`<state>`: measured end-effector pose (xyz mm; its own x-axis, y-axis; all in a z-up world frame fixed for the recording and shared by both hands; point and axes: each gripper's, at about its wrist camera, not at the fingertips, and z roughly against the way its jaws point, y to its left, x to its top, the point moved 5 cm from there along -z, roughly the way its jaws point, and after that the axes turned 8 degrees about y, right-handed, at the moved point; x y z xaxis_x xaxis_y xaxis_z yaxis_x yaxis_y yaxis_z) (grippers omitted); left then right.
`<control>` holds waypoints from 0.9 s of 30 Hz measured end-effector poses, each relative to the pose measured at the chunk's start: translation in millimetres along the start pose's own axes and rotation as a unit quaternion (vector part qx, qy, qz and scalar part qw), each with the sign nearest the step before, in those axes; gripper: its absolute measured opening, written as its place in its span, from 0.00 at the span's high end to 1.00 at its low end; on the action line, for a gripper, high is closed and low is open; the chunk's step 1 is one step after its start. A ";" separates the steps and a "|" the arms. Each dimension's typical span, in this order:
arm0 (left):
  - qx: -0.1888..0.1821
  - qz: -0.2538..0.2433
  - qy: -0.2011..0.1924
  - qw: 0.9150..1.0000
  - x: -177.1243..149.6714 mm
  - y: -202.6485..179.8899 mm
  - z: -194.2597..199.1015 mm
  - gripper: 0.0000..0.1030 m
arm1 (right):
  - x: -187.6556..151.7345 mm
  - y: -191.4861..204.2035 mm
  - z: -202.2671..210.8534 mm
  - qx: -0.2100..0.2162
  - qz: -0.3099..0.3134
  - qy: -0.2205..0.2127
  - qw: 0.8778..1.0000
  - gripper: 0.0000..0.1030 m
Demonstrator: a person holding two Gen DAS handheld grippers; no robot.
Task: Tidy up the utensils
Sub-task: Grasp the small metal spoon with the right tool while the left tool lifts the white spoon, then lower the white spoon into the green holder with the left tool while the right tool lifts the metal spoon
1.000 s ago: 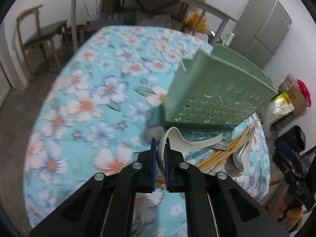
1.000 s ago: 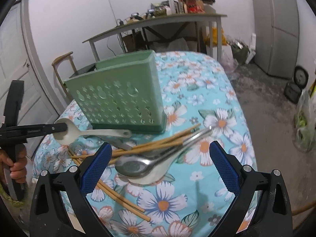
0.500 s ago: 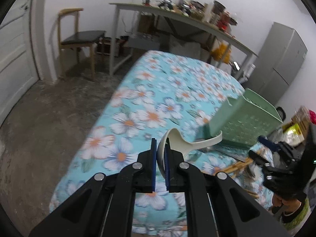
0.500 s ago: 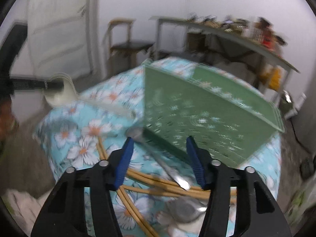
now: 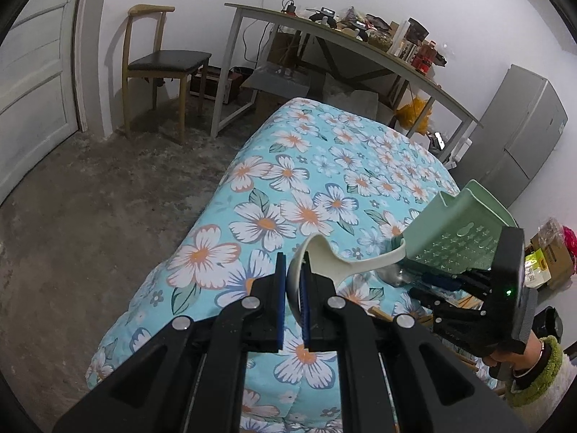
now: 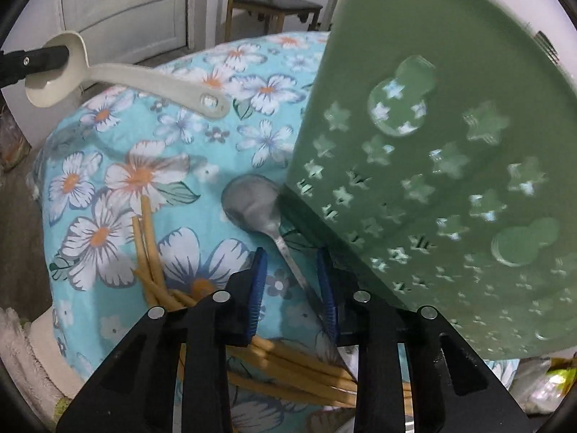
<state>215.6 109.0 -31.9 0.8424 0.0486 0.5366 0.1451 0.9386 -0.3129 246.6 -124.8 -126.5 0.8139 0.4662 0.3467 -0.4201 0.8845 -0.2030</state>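
One cream spoon (image 5: 335,259), one metal spoon (image 6: 252,205), one bundle of wooden chopsticks (image 6: 155,270) too overlapped to count, and one green holder (image 6: 432,162) with star-shaped holes. All but the cream spoon lie or stand on the flowered tablecloth (image 5: 288,187).

The left gripper (image 5: 292,288) points obliquely downward over the near end of the table, its blue pads pinching the bowl of the cream spoon, which hangs clear of the cloth with its handle reaching toward the holder.

The right gripper (image 6: 292,281) is angled steeply down beside the holder's base. Its jaws have just been closing; they stand partly apart astride the metal spoon's handle, and the pads do not appear to press on it. The spoon's bowl lies on the cloth just beside the holder. A hand (image 5: 505,353) in a green-cuffed sleeve (image 5: 541,379) carries this gripper.
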 end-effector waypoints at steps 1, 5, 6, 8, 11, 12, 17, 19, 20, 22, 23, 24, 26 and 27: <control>-0.001 0.002 0.000 1.000 -0.3 1.1 -1.1 0.94 | 0.5 0.5 -1.0 0.001 0.000 0.002 1.000 0.80; -0.006 0.010 0.001 1.000 -1.4 6.6 -4.4 0.94 | 3.2 1.8 -0.4 0.013 -0.006 0.005 1.000 0.88; -0.007 0.012 0.001 1.000 -1.9 7.9 -4.9 0.94 | 2.3 2.8 0.6 0.016 -0.003 0.007 1.000 0.89; -0.009 0.014 0.000 1.000 -1.3 10.8 -5.6 0.94 | 3.1 7.1 4.1 0.024 0.011 0.009 1.000 0.89; -0.010 0.019 0.001 1.000 -0.8 15.1 -6.3 0.94 | 12.2 27.2 7.2 0.030 0.041 0.006 0.999 0.91; -0.011 0.021 0.001 1.000 -0.8 16.7 -7.0 0.94 | 12.4 30.3 8.2 0.027 0.049 0.005 0.998 0.92; -0.013 0.023 0.002 1.000 -0.8 19.5 -8.3 0.94 | 19.7 53.4 6.8 -0.032 0.096 -0.007 0.995 0.73; -0.012 0.024 0.002 1.000 -0.7 20.0 -8.5 0.94 | 25.3 62.8 3.8 -0.058 0.118 -0.015 0.991 0.68; -0.012 0.023 0.002 1.000 -0.8 19.6 -8.2 0.94 | 27.3 66.9 2.1 -0.064 0.125 -0.015 0.990 0.68; -0.011 0.023 0.001 1.000 -0.9 19.9 -8.2 0.94 | 30.8 72.0 -1.4 -0.074 0.134 -0.015 0.988 0.69; -0.012 0.023 0.001 1.000 -0.9 19.8 -8.0 0.94 | 32.6 74.8 -3.3 -0.075 0.135 -0.014 0.988 0.72; -0.012 0.023 0.000 1.000 -0.5 19.7 -7.7 0.94 | 35.6 78.5 -4.7 -0.071 0.132 -0.013 0.989 0.83; -0.010 0.023 -0.003 1.000 -0.5 19.7 -6.7 0.94 | 36.1 79.7 -0.5 -0.062 0.119 -0.015 0.991 0.95; -0.009 0.022 -0.005 1.000 -0.2 19.0 -5.6 0.94 | 36.8 80.2 3.3 -0.060 0.110 -0.022 0.992 0.99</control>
<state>221.1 124.9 -42.3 0.8433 0.0939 0.5292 0.1167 0.9292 -0.3508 241.6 -36.6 -127.0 0.6884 0.6501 0.3218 -0.5322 0.7541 -0.3849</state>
